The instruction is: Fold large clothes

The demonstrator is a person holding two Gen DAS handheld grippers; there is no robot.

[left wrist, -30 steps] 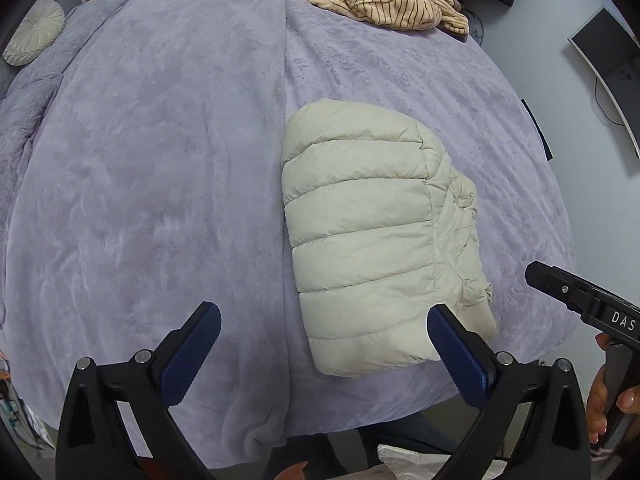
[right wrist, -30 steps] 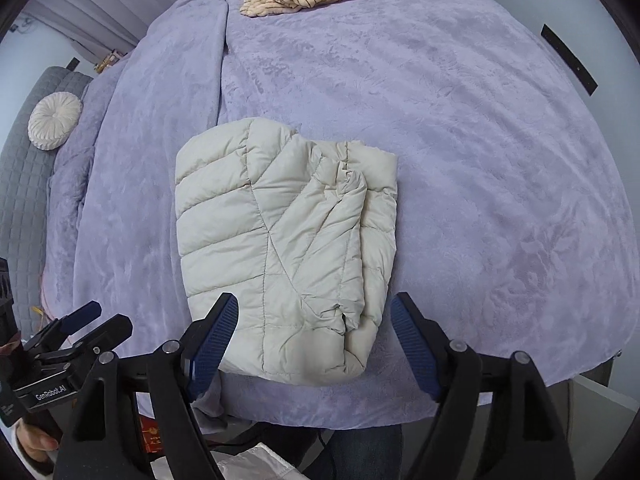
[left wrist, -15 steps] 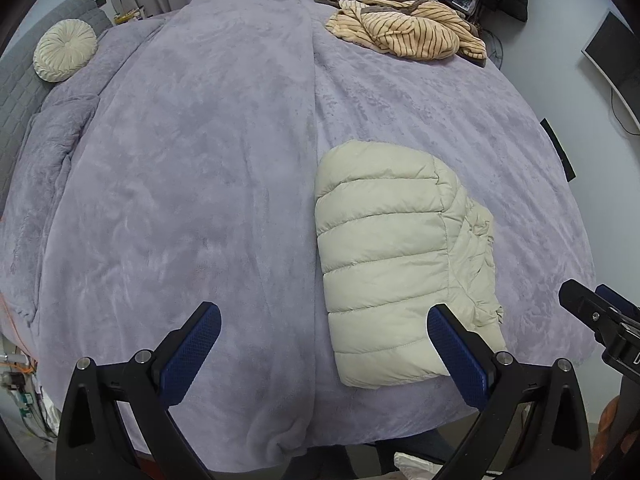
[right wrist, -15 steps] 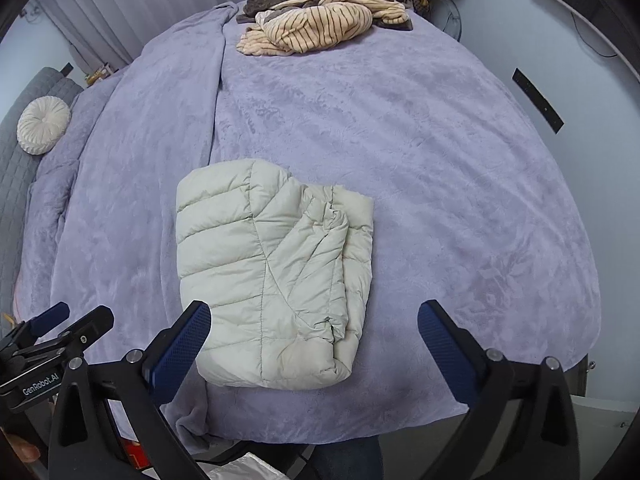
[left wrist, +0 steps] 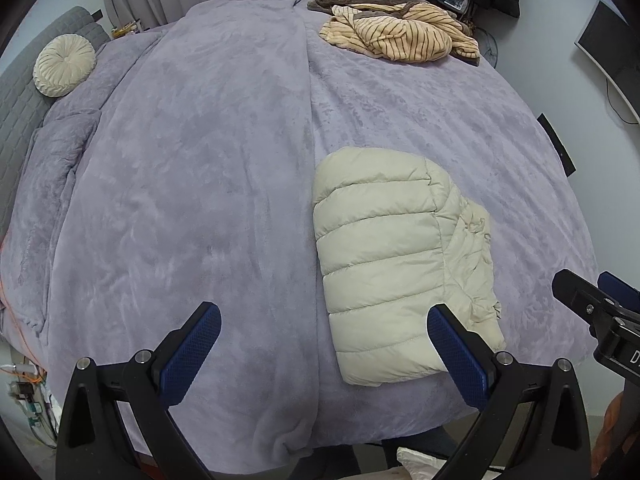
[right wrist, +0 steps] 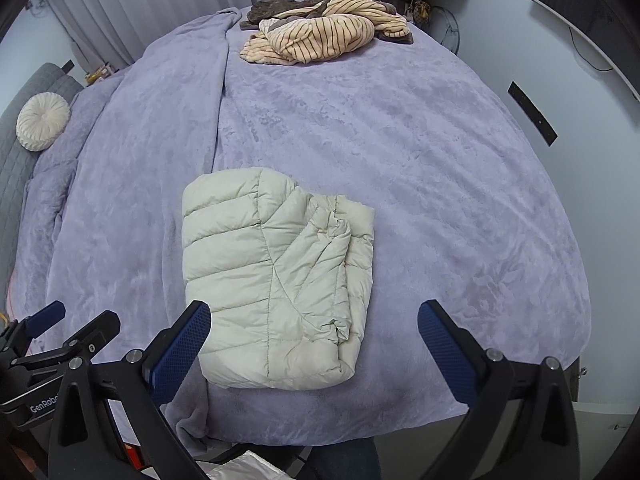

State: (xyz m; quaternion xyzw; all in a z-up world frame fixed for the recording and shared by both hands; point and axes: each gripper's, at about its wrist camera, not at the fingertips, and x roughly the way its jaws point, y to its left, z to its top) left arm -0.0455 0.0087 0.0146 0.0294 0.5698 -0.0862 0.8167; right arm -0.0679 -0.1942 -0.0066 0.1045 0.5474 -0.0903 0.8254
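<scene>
Looking through the left wrist view first, the cream puffer jacket (left wrist: pixel 396 276) lies folded into a compact bundle near the front edge of the bed (left wrist: pixel 200 160), smaller in frame than a second ago, so the camera has drawn up and away from it. The left gripper (left wrist: pixel 324 354) has its fingers (left wrist: pixel 192 354) spread wide with nothing between them; one blue pad overlaps the jacket's near corner in the picture but appears to be above it, not touching. The right gripper's tip shows at the right edge.

Turning to the right wrist view, the right gripper (right wrist: pixel 316 354) has opened fully from a narrower spread a second ago, and its fingers (right wrist: pixel 444 354) hold nothing; the jacket (right wrist: pixel 276 280) sits free on the bed beyond them. The striped garment (right wrist: pixel 320 36) waits in a heap at the far end. By my reading, the jacket's fold is finished and released, and the striped pile is likely next.
</scene>
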